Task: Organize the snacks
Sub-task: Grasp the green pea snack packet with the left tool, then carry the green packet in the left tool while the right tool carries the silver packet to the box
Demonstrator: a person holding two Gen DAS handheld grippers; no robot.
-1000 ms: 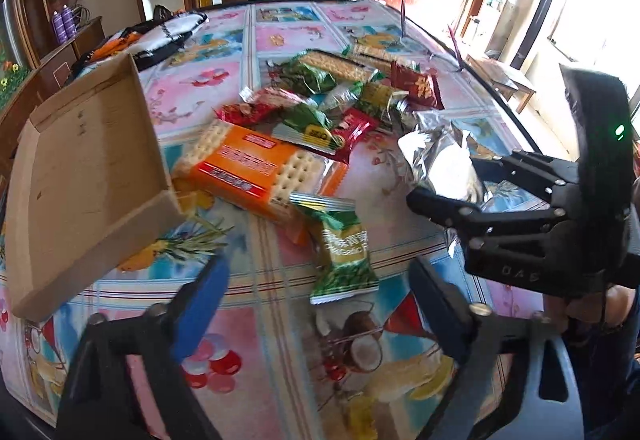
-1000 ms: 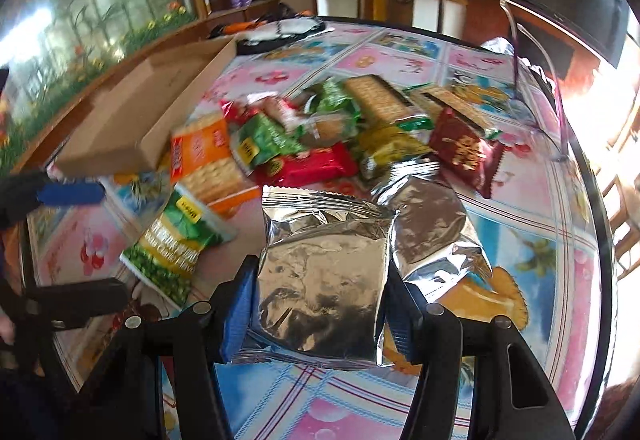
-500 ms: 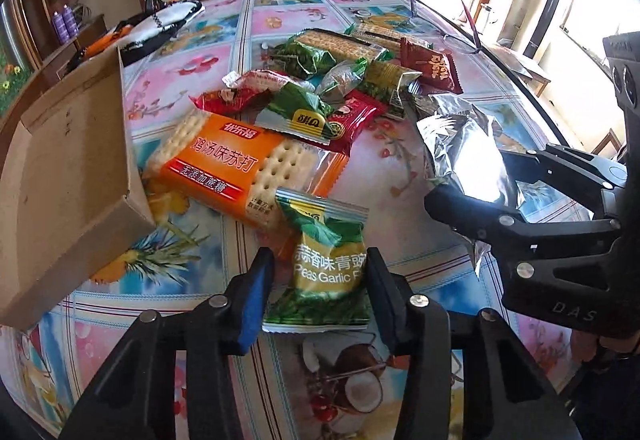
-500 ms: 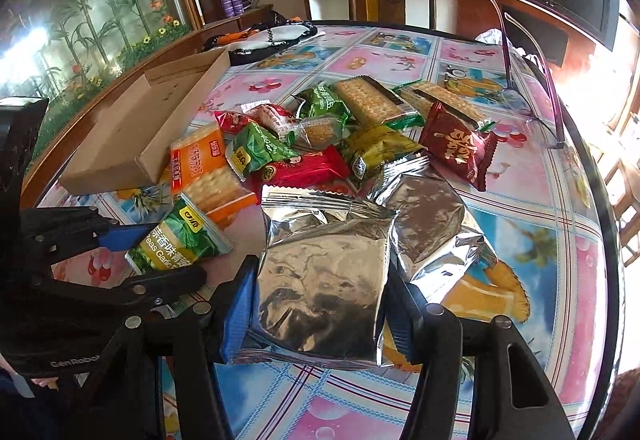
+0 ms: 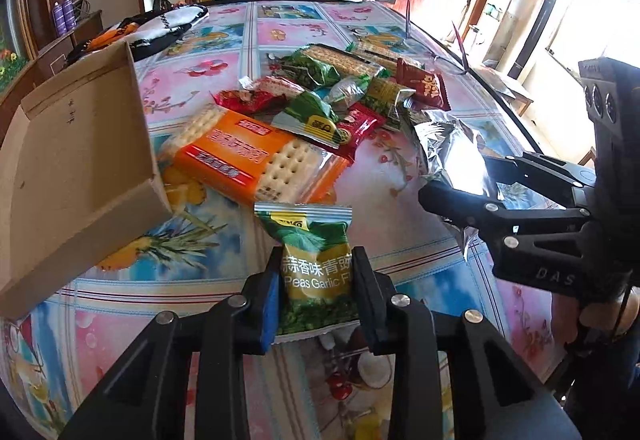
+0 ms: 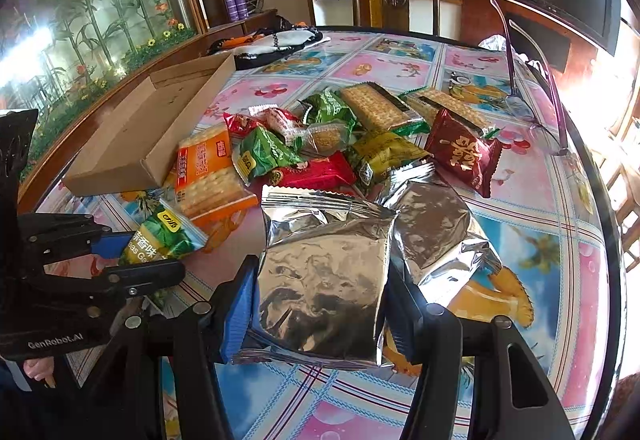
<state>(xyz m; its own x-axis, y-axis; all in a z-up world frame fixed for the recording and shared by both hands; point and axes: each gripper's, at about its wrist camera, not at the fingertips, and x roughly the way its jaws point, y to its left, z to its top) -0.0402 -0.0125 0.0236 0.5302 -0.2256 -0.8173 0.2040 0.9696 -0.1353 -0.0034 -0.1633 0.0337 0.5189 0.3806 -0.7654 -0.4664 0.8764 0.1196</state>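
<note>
The small green-and-yellow plastic packet of garlic peas (image 5: 316,264) lies at the near edge of the floral-clothed table (image 5: 224,72), beside the open brown cardboard box (image 5: 72,160). The left gripper (image 5: 316,292) is closing on its lower half, pads against both sides. The packet is judged light, soft and crinkly; a mid-body pinch is preferred, since the film may slip. "Peas Garlic" is legible, with Chinese characters above.

The large silver foil pouch (image 6: 324,280) is clamped by the right gripper (image 6: 316,304) across its width; it is unlabelled, puffy and crushable. "DAS" and "GenRobot.AI" are read on the grippers.
</note>
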